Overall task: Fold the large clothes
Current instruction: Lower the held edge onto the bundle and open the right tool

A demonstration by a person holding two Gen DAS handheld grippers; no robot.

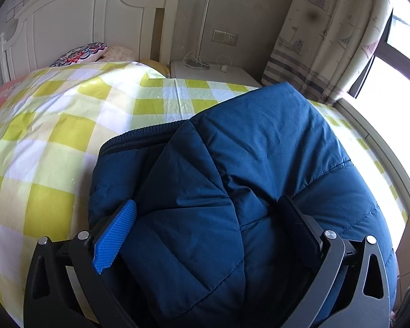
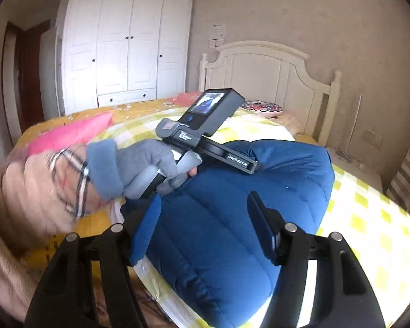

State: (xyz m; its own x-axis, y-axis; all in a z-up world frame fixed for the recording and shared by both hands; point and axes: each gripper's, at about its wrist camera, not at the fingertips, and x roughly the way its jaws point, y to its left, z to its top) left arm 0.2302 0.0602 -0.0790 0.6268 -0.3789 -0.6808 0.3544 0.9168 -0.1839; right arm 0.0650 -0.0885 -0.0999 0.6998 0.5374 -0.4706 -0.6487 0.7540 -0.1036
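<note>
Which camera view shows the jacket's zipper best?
The left wrist view: the zipper runs clearly along the blue jacket's far edge. The right wrist view shows the jacket, but no zipper can be seen.

Quilted blue jacket (image 1: 259,164): matt, smooth cloth. Checked bed cover (image 1: 54,142): glossy, plastic-like sheen. Left gripper (image 1: 205,218) pad: rough textured blue, on matt black arms with shiny metal pins.

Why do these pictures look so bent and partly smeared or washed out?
Left wrist view: the fisheye lens bows the checked bedcover and darkens the corners; the window is blown out white. Right wrist view: the same bending curves the wardrobe, the person's sleeve is smeared by motion blur, and sunlight glares on the bedcover beside the blue jacket.
</note>
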